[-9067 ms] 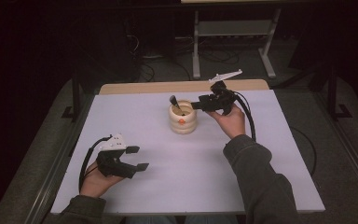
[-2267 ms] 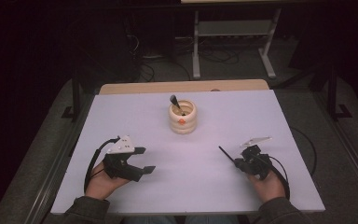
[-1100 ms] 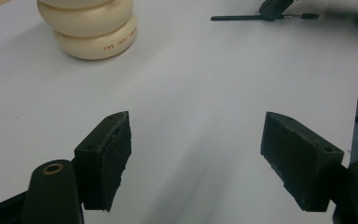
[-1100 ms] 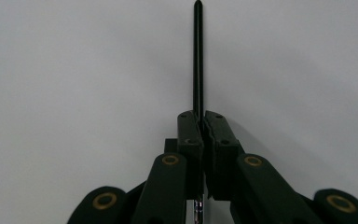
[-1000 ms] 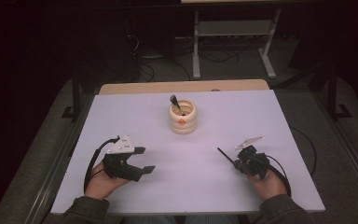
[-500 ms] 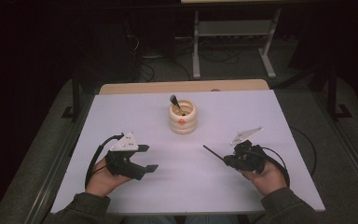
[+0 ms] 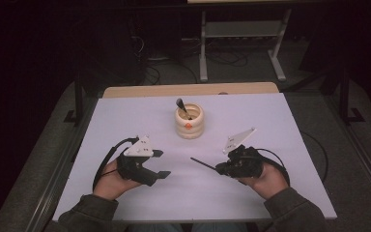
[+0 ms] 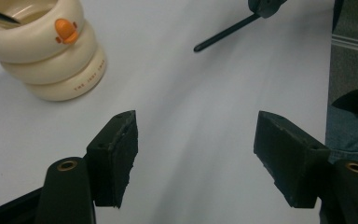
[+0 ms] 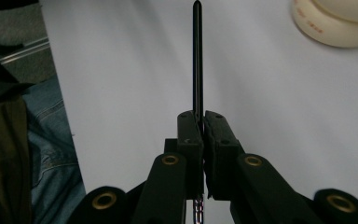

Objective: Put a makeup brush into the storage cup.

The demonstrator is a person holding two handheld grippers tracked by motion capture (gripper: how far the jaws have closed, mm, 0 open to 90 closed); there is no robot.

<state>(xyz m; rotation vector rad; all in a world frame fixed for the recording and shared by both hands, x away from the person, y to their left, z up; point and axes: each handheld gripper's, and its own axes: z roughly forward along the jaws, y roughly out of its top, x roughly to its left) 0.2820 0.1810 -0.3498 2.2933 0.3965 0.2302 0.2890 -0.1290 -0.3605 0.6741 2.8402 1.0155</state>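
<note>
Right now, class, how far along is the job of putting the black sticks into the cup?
Done: one stick stands in the cup. In hand: the right hand-held gripper is shut on a second stick above the table. Left: getting it into the cup. The left hand-held gripper is open, holding nothing.

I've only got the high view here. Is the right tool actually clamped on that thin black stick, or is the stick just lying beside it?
Observer: Clamped. In the right gripper view the right tool is shut on the black stick, which juts straight out ahead.
Operator: And the left tool?
Observer: The left tool is open with nothing between its jaws, which have just been closing slightly.
Operator: Any marking on the cup?
Observer: The cup has small lettering on its lowest ring, below an orange duck bill.
</note>
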